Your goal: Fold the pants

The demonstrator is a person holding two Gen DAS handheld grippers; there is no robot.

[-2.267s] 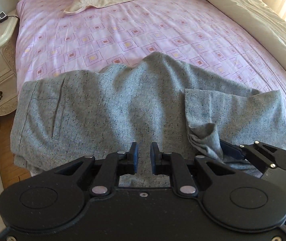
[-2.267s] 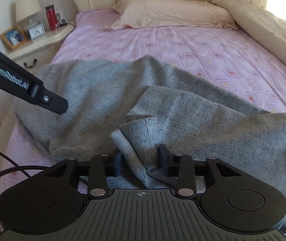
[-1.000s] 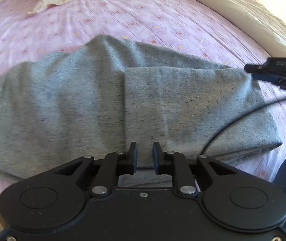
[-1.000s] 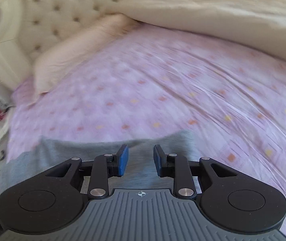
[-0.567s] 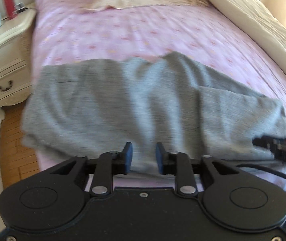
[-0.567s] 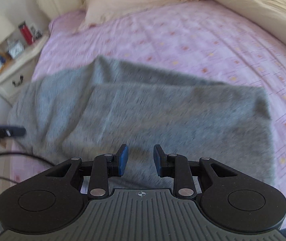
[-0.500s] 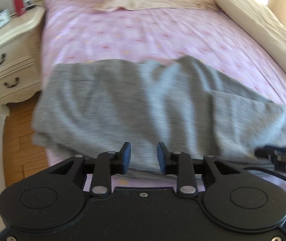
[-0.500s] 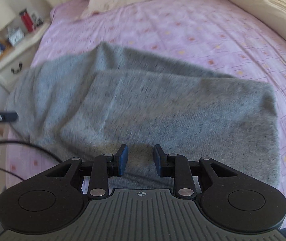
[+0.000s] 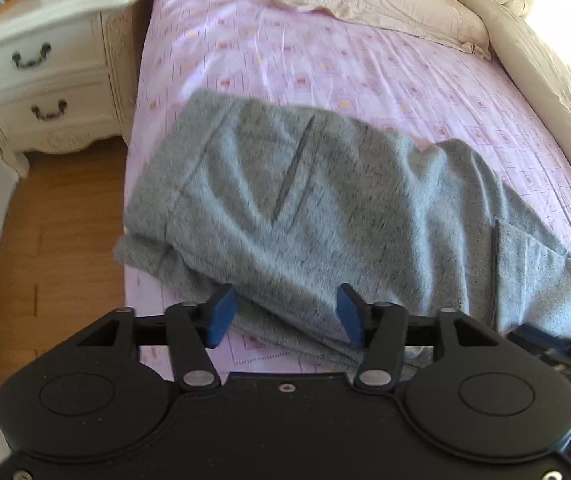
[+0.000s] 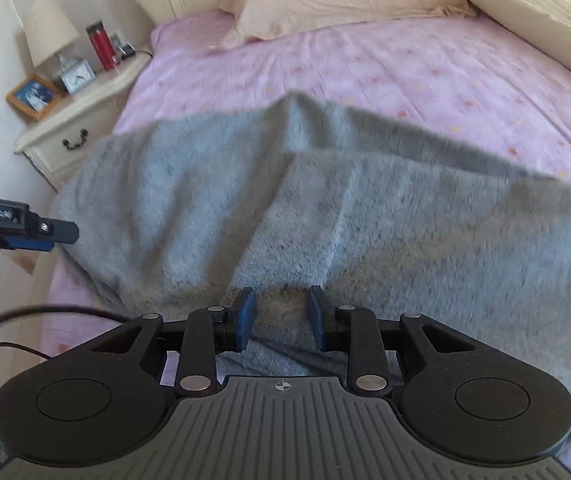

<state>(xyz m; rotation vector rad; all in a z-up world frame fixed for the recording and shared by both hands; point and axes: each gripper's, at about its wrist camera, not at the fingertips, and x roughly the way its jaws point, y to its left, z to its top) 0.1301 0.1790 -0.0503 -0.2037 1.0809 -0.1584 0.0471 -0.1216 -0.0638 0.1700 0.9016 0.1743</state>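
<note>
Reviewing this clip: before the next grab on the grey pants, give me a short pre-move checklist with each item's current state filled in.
1. Left gripper open: ok, jaws spread wide.
2. Right gripper open: ok, jaws apart and nothing clamped.
3. Pants fully on the bed: not ok, the waist end lies at the bed's left edge and seems to overhang it slightly.
4. First fold in place: ok, a folded layer lies over the right part of the pants.
5. Fabric flat: not ok, a ridge and wrinkles run across the middle.
6. Left gripper aligned on the near hem: cannot tell, the image is motion-blurred.
</note>
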